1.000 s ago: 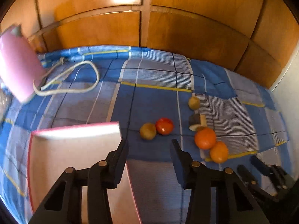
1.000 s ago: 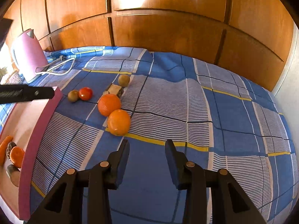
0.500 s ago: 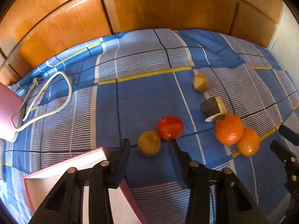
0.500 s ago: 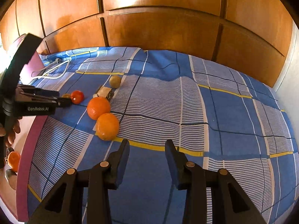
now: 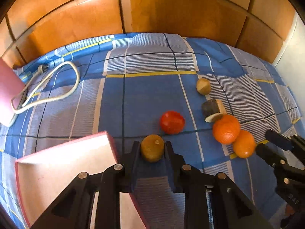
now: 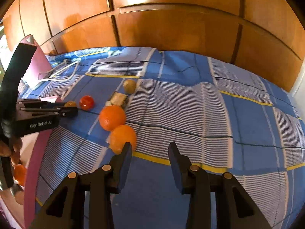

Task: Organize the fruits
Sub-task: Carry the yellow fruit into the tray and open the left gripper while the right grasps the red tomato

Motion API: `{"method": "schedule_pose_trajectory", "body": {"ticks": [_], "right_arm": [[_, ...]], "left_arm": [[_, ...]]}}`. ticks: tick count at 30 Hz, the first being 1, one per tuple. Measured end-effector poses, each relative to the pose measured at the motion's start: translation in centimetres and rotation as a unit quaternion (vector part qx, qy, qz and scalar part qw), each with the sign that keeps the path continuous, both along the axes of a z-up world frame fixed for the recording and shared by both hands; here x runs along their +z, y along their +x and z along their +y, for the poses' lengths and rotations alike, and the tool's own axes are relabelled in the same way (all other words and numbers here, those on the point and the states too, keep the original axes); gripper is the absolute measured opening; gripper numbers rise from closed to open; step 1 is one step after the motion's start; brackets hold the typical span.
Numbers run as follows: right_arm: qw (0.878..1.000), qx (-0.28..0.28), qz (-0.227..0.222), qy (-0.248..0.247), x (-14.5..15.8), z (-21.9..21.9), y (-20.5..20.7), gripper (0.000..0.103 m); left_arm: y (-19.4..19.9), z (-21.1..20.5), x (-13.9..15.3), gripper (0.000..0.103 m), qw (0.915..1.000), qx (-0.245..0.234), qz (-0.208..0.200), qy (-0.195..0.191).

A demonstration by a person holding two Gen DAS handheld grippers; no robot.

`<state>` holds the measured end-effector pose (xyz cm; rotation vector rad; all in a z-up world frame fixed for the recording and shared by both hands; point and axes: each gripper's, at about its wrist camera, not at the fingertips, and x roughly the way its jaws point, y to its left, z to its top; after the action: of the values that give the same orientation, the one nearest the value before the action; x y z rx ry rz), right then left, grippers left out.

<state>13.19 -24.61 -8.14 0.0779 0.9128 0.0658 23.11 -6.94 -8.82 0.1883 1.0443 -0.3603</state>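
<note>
My left gripper (image 5: 152,148) has its fingers on either side of a brown-green kiwi (image 5: 152,147) on the blue plaid cloth, closed to about its width; it also shows in the right wrist view (image 6: 66,107). A red tomato (image 5: 172,122), two oranges (image 5: 226,128) (image 5: 244,143), a cut dark piece (image 5: 212,109) and another kiwi (image 5: 203,86) lie to the right. My right gripper (image 6: 150,150) is open and empty, its left finger just beside the near orange (image 6: 123,138).
A pink-rimmed tray (image 5: 63,164) lies at lower left, with some fruit in it in the right wrist view (image 6: 20,171). A pink kettle (image 5: 7,91) with a white cord (image 5: 49,87) stands far left. Wooden panels (image 5: 171,15) back the cloth.
My left gripper has moved forward and down until its fingers enclose the kiwi. My right gripper has moved closer to the near orange.
</note>
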Motion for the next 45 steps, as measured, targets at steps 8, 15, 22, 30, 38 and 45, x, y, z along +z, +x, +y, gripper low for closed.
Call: {"method": "schedule_pose_trajectory", "body": {"ticks": [8,15,22,30,38,45], "right_arm": [[0.999,0.034,-0.001,0.032,0.7,1.6,2.1,0.04],[0.997,0.068,-0.011,0.039,1.4,3.5,3.9,0.04],[0.993,0.109,-0.009,0.049,1.3,6.7,6.5,0.034],[0.991,0.13,0.024,0.037,-0.9,9.5,9.6,0.034],[0.991,0.133,0.026,-0.013,-1.4,11.3,10.2,0.03],[0.99,0.137,0.03,-0.024,-1.1,11.6,9.1,0.029]], "left_arm": [[-1.3,0.7,0.9,0.025,0.9996,0.007,-0.005,-0.027],[-2.1,2.1,2.0,0.025,0.9981,0.028,-0.007,-0.054],[-3.1,4.0,3.3,0.025,0.9957,0.049,-0.017,-0.077],[-4.3,7.4,4.5,0.025,0.9911,0.092,-0.028,-0.092],[-4.8,11.5,4.2,0.025,0.984,0.159,-0.031,-0.073],[-5.9,13.8,2.8,0.026,0.9782,0.203,-0.023,-0.04]]}}
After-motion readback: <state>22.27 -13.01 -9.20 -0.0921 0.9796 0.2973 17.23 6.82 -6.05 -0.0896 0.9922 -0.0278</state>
